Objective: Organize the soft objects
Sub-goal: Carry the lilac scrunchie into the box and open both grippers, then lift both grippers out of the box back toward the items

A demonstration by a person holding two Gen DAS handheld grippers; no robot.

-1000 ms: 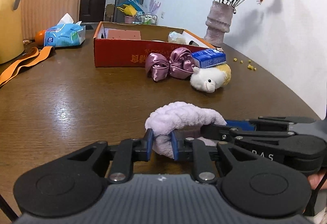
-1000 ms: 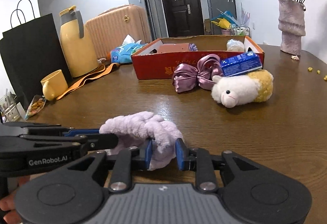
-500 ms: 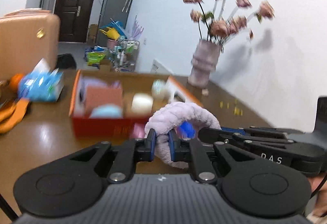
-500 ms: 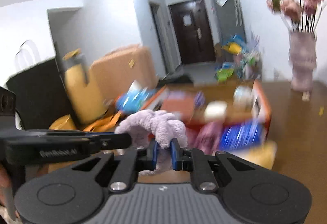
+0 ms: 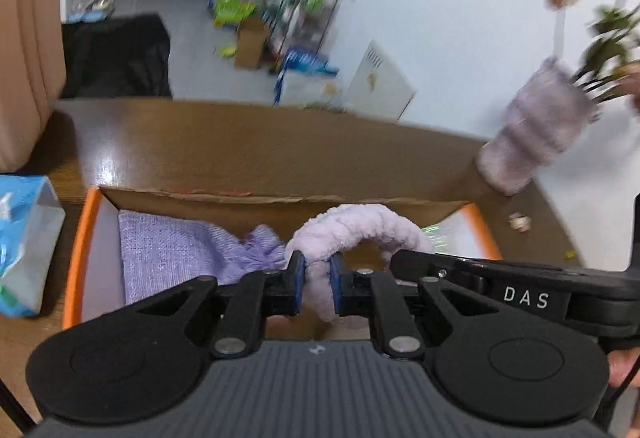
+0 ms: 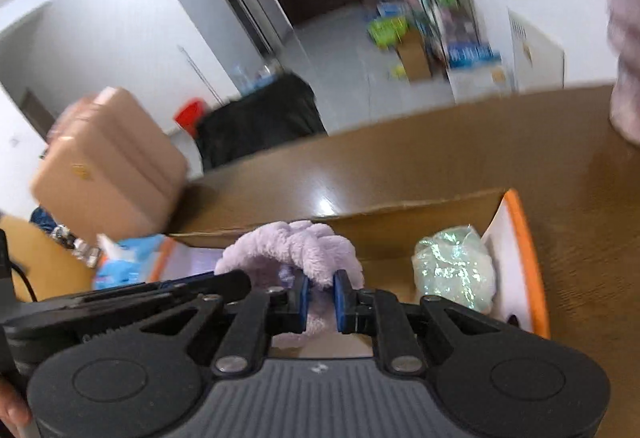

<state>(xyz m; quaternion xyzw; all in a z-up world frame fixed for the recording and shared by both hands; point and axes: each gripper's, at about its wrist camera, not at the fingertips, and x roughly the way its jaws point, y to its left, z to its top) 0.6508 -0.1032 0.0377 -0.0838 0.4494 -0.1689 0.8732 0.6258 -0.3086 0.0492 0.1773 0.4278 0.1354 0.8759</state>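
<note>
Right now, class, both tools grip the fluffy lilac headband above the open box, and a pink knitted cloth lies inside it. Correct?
Not quite: the knitted cloth is purple, as the left wrist view shows. Both tools, left tool and right tool, do grip the lilac headband above the box.
</note>
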